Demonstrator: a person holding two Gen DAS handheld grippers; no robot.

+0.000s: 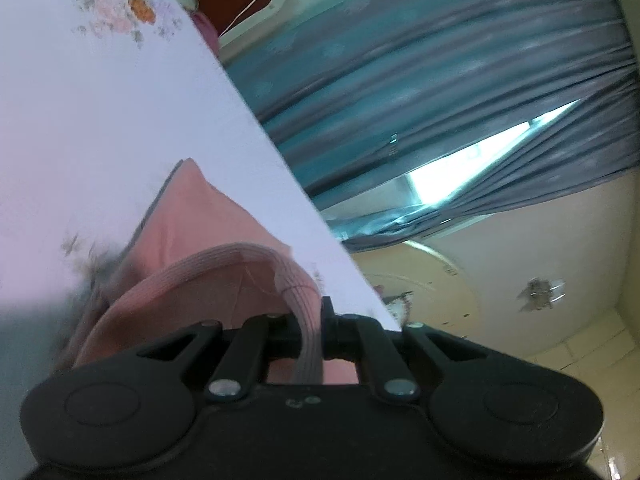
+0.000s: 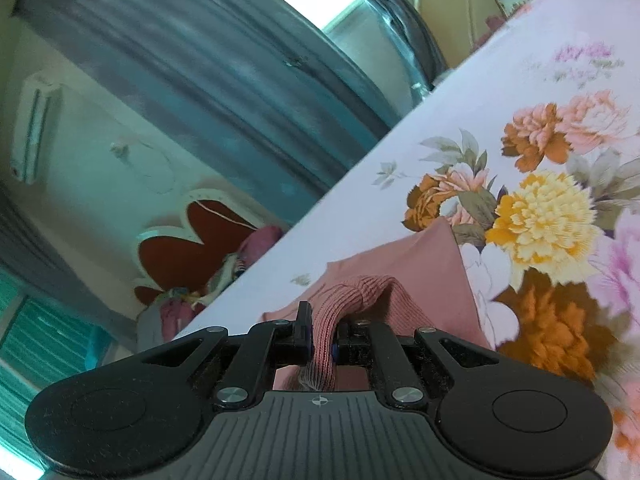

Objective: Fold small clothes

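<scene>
A small pink garment (image 1: 192, 232) with a ribbed band hangs over the floral bedsheet (image 1: 100, 120). My left gripper (image 1: 312, 336) is shut on the ribbed band (image 1: 296, 280), which loops up and back between the jaws. In the right wrist view the same pink garment (image 2: 420, 272) trails out toward the sheet (image 2: 400, 152), and my right gripper (image 2: 323, 340) is shut on its ribbed band (image 2: 352, 292). The cloth beneath both grippers is hidden by their black bodies.
The bed's edge runs diagonally through both views. Beyond it hang grey-blue curtains (image 1: 420, 80) with a bright window gap (image 1: 472, 164). A red headboard (image 2: 192, 248) with pillows (image 2: 256, 244) lies at the far end; an air conditioner (image 2: 34, 128) is on the wall.
</scene>
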